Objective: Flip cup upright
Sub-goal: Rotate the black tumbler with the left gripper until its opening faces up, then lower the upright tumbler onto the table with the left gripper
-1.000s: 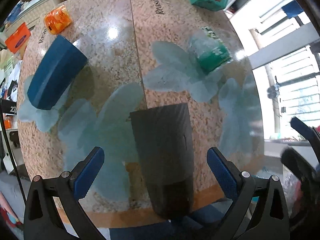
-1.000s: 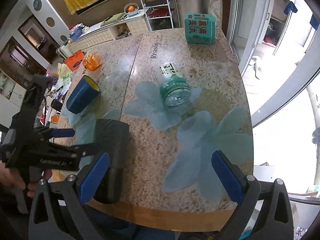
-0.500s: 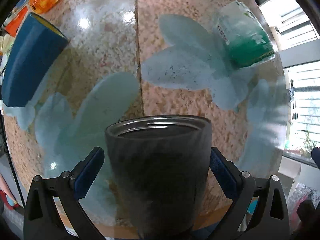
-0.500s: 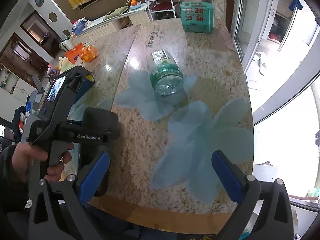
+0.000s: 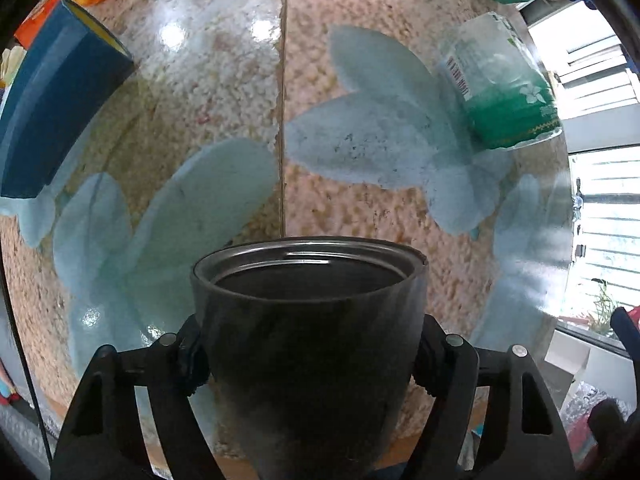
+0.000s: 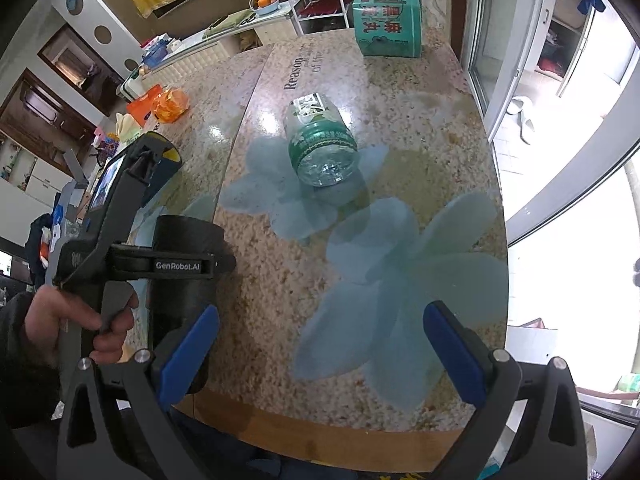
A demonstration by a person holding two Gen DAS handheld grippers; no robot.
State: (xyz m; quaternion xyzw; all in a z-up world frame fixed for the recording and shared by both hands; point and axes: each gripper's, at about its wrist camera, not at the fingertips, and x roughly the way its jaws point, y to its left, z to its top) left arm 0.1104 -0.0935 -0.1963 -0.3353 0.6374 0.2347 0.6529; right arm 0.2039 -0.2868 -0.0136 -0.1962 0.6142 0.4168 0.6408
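Item: dark cup (image 5: 308, 344), lying on its side at the near edge of the granite-patterned table (image 6: 400, 128), open mouth facing away from the left wrist camera. Change since half a second ago — the left gripper (image 5: 308, 364) has closed from wide open onto the cup's body, one pad pressed against each flank; a second ago it hung open, farther back from the cup. Judgement: the grasp is made, so the step in hand is now lifting and rotating the cup onto its base; nothing of the flip itself is done yet. The right gripper (image 6: 320, 348) is held over the table with its blue pads spread wide and nothing between them. Other pieces: a plastic bottle (image 6: 322, 144) on its side with a green label carrying a barcode and small print too fine to read; a blue cup (image 5: 52, 108) also tipped over, well left; a green box (image 6: 388, 26) at the far end with red characters, not legible here. Writing readable — "GenRobot.AI" on the left gripper's body in the right wrist view, and "Reason … of the" printed on the tabletop.
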